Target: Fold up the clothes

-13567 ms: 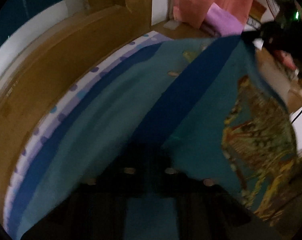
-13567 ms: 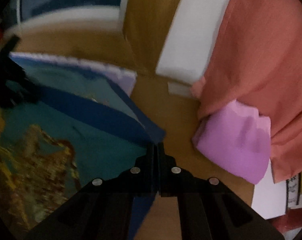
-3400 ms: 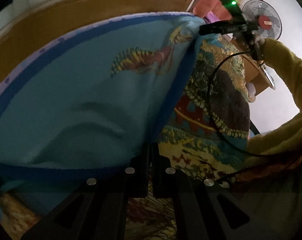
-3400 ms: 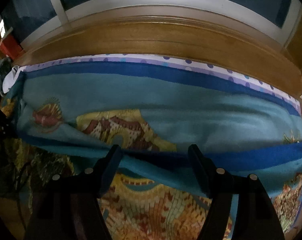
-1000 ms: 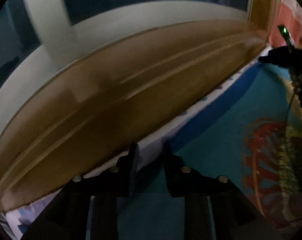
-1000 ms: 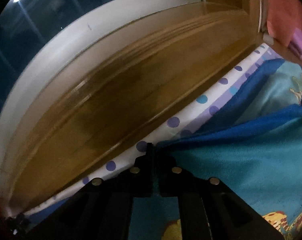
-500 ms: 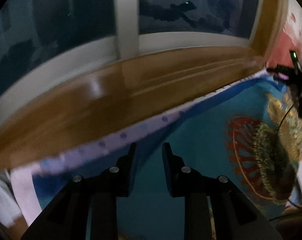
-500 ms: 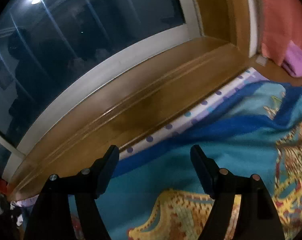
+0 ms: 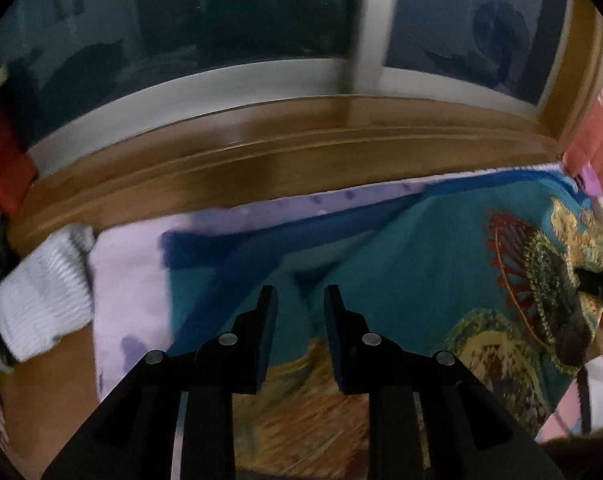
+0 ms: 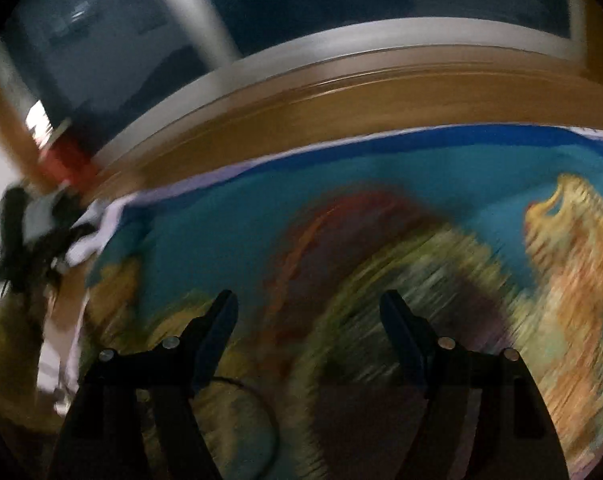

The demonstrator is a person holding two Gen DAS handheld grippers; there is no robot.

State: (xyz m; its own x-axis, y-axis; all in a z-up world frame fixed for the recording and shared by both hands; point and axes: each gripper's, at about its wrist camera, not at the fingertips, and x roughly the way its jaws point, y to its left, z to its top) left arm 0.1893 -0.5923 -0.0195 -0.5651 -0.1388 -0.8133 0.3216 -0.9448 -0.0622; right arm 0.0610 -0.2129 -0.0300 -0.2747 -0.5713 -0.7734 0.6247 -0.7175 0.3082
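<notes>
Left wrist view: white ribbed cloth far left, teal patterned cloth spread over dotted sheet. Left hand-held gripper jaws apart, empty; right hand-held gripper wide apart, empty. Advice: pinch edge squarely, align corners before creasing.

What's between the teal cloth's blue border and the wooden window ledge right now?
A strip of lilac polka-dot sheet lies between the teal cloth and the wooden ledge. It is clearest in the left wrist view.
</notes>
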